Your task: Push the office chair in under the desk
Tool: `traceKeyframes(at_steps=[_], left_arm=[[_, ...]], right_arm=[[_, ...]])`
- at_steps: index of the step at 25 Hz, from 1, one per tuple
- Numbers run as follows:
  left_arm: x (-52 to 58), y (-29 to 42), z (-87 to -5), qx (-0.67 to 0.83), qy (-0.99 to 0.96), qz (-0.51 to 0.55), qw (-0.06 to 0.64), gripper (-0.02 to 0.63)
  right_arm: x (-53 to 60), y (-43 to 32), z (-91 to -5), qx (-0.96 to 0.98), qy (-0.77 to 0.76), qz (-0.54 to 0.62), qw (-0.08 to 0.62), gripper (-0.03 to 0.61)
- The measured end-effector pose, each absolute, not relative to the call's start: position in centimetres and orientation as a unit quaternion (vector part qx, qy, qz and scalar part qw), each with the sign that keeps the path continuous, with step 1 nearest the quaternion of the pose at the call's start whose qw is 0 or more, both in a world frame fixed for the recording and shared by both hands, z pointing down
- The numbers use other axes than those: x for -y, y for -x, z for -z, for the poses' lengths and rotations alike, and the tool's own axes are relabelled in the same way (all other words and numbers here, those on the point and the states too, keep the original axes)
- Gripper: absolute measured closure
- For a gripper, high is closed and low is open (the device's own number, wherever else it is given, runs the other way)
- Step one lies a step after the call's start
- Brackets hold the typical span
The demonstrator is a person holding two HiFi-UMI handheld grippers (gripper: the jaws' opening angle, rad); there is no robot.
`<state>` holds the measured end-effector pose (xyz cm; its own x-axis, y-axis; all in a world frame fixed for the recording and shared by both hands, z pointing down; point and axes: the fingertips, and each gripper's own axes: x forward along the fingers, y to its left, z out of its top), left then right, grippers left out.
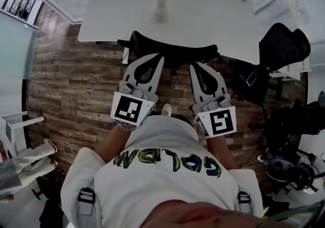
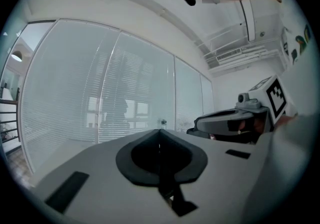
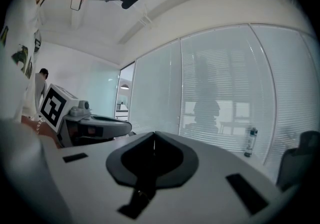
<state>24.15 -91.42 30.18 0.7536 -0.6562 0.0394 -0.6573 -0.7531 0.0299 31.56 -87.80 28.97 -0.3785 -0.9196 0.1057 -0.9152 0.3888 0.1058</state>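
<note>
At desk (image 1: 203, 13): 1 chair (image 1: 172, 52), 2 grippers (image 1: 161, 58) (image 1: 195, 65) (L+R shut).

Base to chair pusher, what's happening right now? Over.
Left gripper and right gripper shut, empty, tips at the office chair backrest. Office chair against the desk edge. Second chair off right, not blocking.
</note>
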Motion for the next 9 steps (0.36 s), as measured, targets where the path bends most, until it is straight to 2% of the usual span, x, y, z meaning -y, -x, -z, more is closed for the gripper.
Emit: traceKeyframes(at_steps=[9], left_arm=[[90.98, -24.50, -30.25, 0.348, -0.937, -0.011, 0.024, 0.603]], right_arm=[[87.29, -31.83, -28.68, 0.830, -0.553, 0.015, 0.072, 0.565]])
